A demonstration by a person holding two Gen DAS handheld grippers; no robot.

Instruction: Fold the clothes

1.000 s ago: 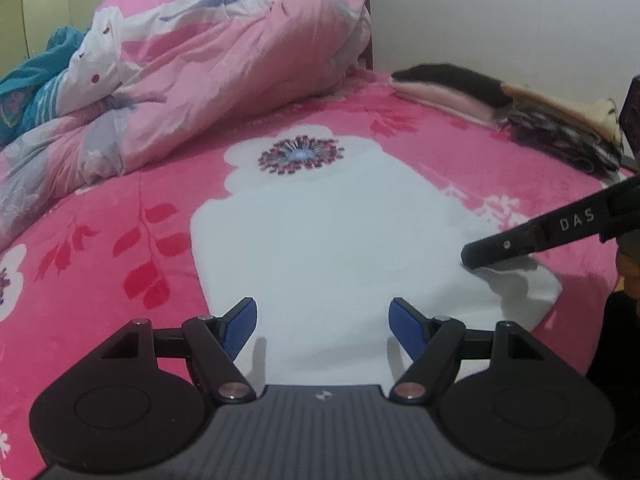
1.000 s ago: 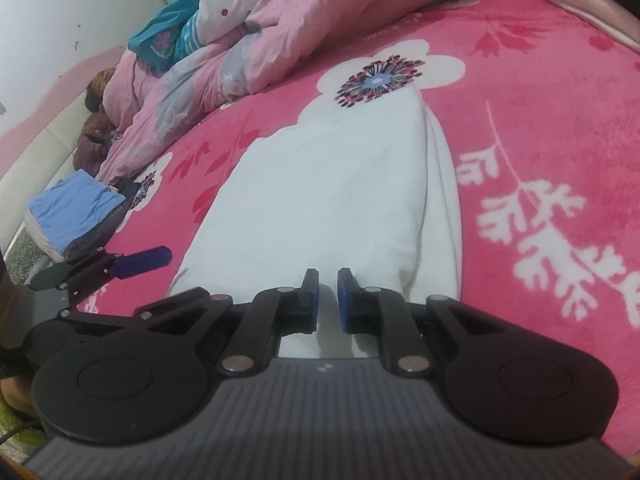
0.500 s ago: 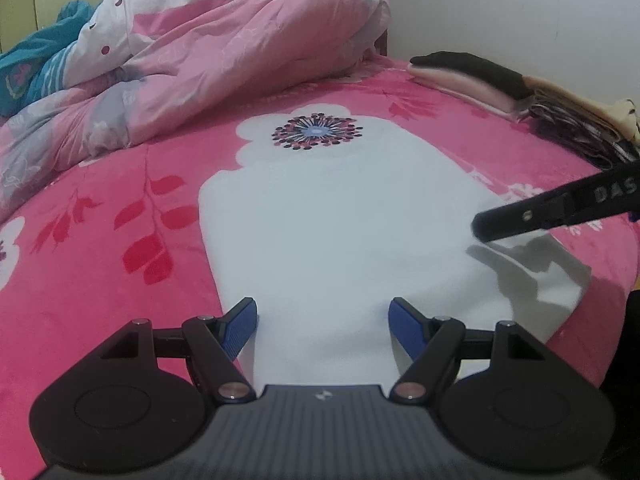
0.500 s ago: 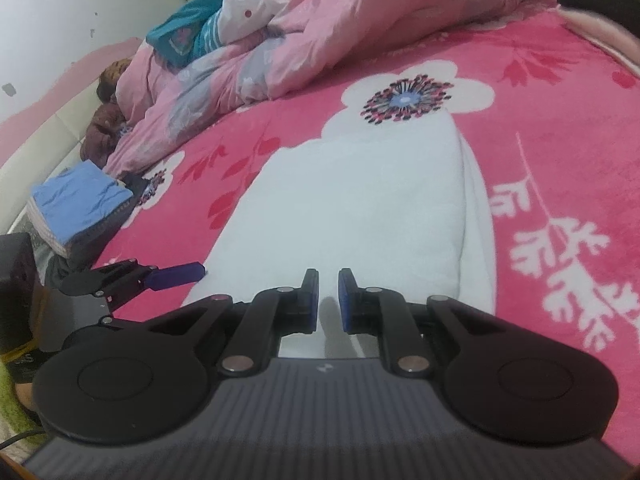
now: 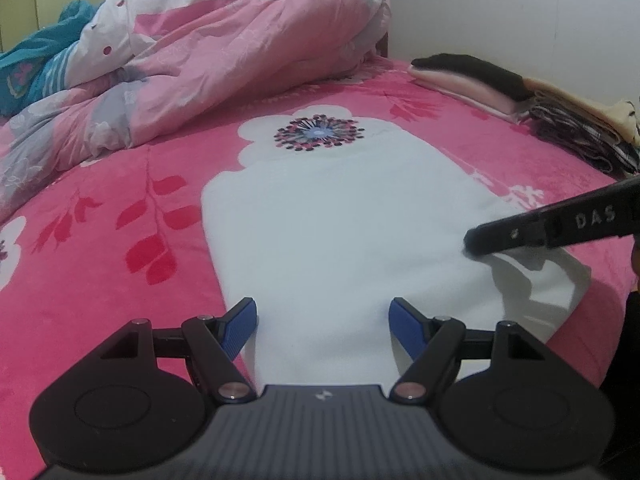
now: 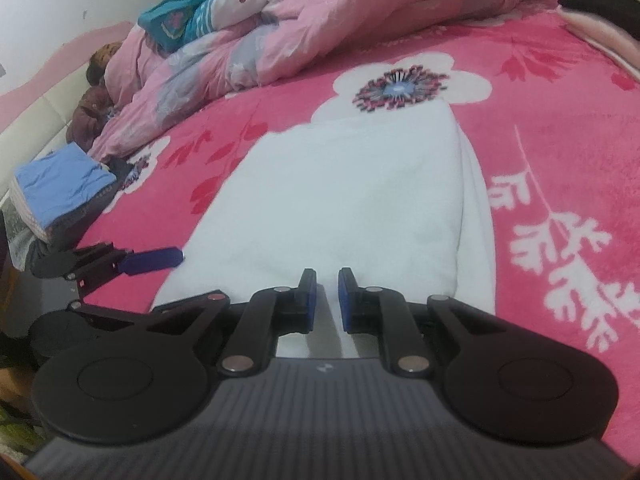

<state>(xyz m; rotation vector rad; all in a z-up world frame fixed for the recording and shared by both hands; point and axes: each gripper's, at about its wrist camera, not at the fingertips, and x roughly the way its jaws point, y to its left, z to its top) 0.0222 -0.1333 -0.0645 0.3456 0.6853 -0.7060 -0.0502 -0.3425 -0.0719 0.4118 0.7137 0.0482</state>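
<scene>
Behind white garment (image 5: 340,232), rumpled pink quilt (image 5: 224,48).

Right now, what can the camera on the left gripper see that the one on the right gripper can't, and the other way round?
Only the left wrist view shows the plaid and beige clothes piled by the wall, and the right gripper's finger at the raised near corner of the white garment.

Only the right wrist view shows a folded blue stack at the bed's edge, a brown heap by the wall, and the left gripper from the side.

Both show the white garment, the pink flowered blanket, the rumpled pink quilt and the teal cloth.
</scene>
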